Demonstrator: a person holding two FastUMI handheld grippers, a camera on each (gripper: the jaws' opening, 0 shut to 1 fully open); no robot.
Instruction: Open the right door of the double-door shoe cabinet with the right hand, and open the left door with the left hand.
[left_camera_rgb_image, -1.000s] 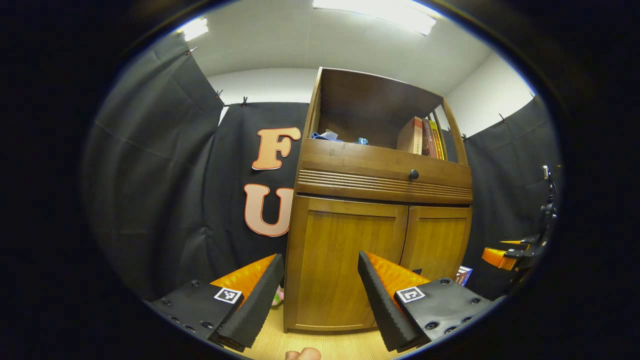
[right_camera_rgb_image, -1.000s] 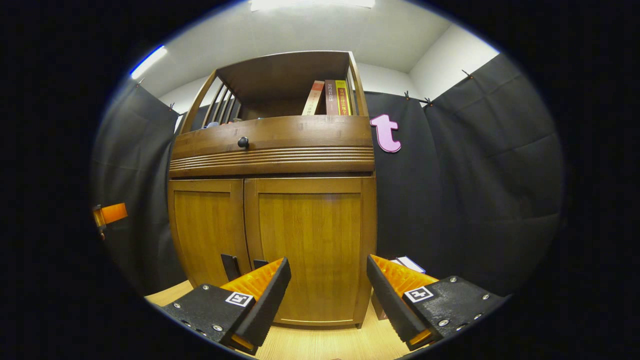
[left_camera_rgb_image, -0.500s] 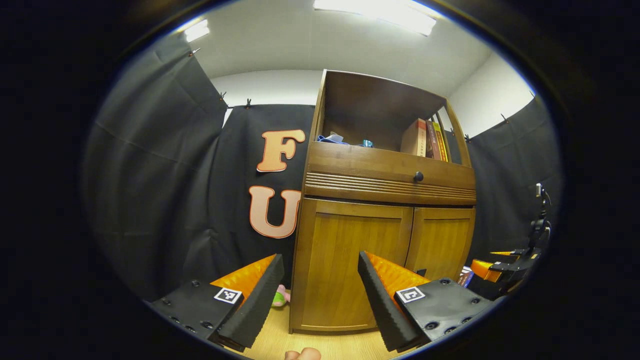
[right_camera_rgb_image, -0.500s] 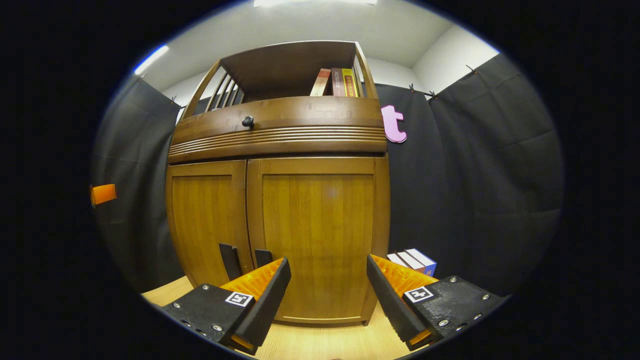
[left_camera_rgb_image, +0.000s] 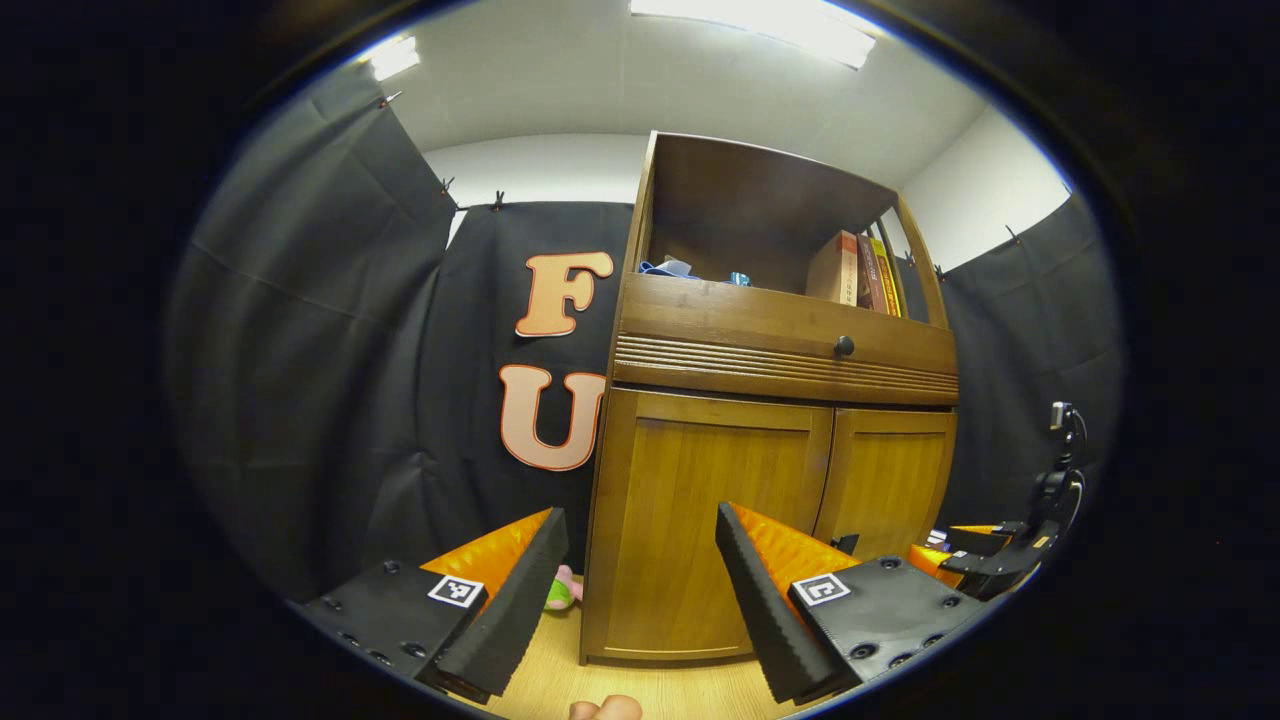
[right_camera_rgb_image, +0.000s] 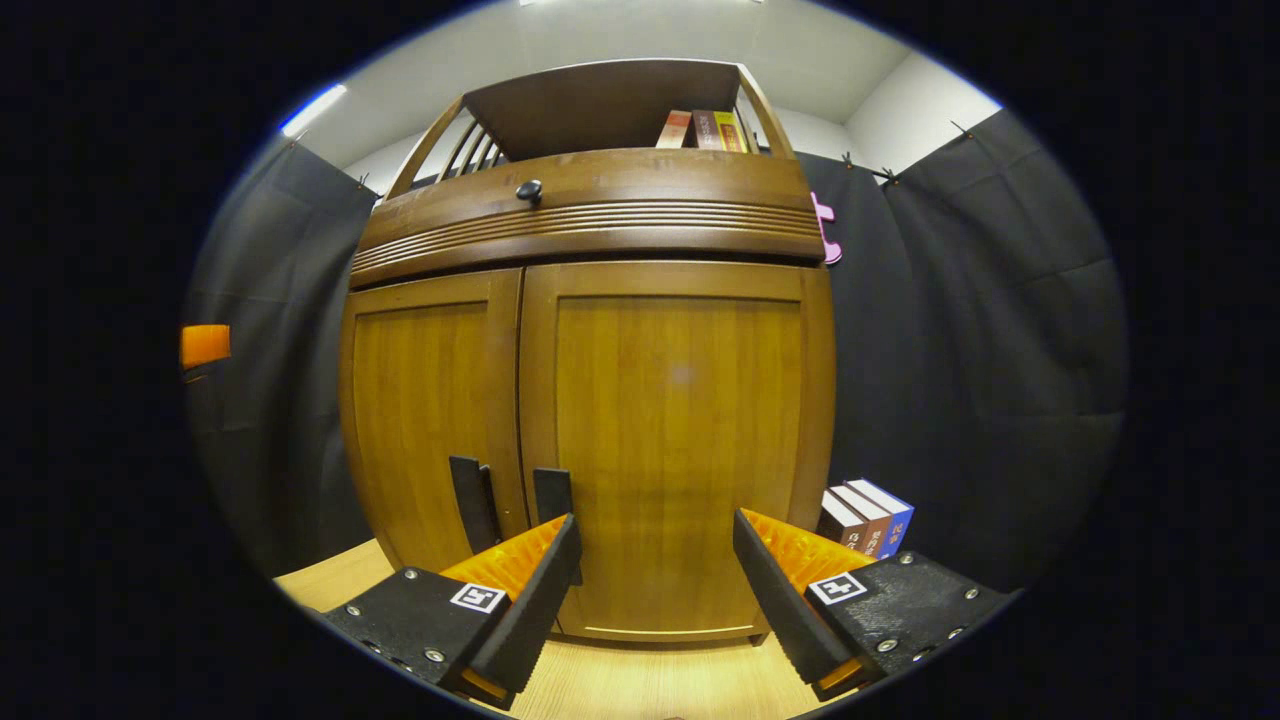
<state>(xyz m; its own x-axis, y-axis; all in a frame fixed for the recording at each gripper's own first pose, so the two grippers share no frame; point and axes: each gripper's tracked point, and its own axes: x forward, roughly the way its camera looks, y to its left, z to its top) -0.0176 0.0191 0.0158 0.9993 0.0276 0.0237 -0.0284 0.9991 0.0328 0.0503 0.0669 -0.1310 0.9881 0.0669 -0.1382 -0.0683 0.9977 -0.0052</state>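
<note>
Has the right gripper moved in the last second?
Yes. The right gripper has come closer to the cabinet: the doors now look larger and the handles nearer its fingers.

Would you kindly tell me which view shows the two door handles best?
The right gripper view: both dark door handles stand plainly beside the seam between the closed doors. The left gripper view gives a glimpse of a handle behind the left gripper's finger.

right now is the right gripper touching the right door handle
Apart. In the right gripper view the right gripper is open, and the right door handle stands on the door beyond its left finger, ungrasped.
</note>
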